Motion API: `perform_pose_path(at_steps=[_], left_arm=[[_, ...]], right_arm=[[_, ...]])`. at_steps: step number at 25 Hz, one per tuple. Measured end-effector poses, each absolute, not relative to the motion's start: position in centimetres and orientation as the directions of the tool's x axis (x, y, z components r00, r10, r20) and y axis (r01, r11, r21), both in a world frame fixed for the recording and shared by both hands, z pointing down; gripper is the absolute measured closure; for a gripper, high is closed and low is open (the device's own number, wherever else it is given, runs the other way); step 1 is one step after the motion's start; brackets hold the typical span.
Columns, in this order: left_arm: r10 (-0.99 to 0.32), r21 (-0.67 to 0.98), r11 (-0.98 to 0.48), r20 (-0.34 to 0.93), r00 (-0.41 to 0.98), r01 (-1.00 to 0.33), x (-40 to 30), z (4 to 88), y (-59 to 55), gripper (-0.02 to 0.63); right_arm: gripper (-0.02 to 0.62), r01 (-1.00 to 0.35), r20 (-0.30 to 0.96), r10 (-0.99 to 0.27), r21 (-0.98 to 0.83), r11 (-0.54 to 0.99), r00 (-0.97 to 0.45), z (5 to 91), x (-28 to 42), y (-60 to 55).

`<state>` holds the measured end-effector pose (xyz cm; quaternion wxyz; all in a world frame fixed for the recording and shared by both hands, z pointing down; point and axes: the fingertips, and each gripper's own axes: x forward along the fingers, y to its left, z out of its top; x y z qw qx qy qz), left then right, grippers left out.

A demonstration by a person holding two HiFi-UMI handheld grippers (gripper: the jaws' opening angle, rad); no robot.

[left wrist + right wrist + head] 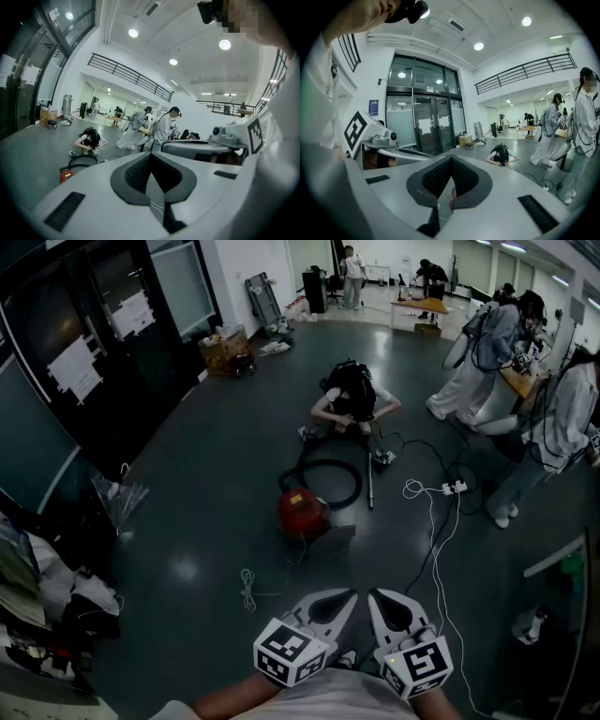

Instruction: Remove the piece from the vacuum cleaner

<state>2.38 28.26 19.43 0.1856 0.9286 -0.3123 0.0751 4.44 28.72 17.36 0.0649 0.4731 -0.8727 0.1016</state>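
Observation:
The red vacuum cleaner (302, 512) stands on the dark floor well ahead of me, with its black hose (328, 482) looped behind it and a metal tube (369, 486) lying to its right. A person (349, 399) crouches just beyond the hose. My left gripper (351, 594) and right gripper (374, 594) are side by side close to my body, far from the vacuum, both shut and empty. In the left gripper view the left gripper (150, 155) points over the floor, with the vacuum (65, 175) small at the left. The right gripper (451, 158) points toward the crouching person (501, 154).
A white power strip (454, 487) with trailing cables lies right of the tube. A coiled white cable (247, 589) lies on the floor left of my grippers. People (487, 352) stand at the right by a table. Clutter (47, 596) and glass doors line the left wall.

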Motion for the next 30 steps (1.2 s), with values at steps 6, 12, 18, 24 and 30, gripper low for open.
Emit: perform_pose_path(at_steps=[6,12,18,24,30], left_arm=[[-0.552,0.291,-0.740,0.253,0.794,-0.607,2.7,19.1,28.6,0.600],[-0.549,0.287,-0.743,0.256,0.796,-0.605,2.7,19.0,28.9,0.600],[-0.560,0.257,-0.745,0.261,0.786,-0.616,2.6,19.3,29.2,0.600],[-0.570,0.255,-0.736,0.266,0.778,-0.627,2.7,19.9,28.7,0.600],[-0.584,0.248,-0.724,0.278,0.763,-0.644,3.3,20.6,28.4,0.600]], right_arm=[[0.581,-0.836,0.216,-0.808,-0.112,0.537,-0.548,17.3,4.7,29.1],[0.581,-0.833,0.216,-0.805,-0.119,0.540,-0.553,17.2,4.6,29.3],[0.580,-0.808,0.190,-0.786,-0.179,0.562,-0.589,17.2,4.6,29.8],[0.580,-0.811,0.180,-0.792,-0.189,0.554,-0.583,17.6,5.6,29.4],[0.581,-0.810,0.175,-0.793,-0.192,0.554,-0.584,18.2,6.9,29.2]])
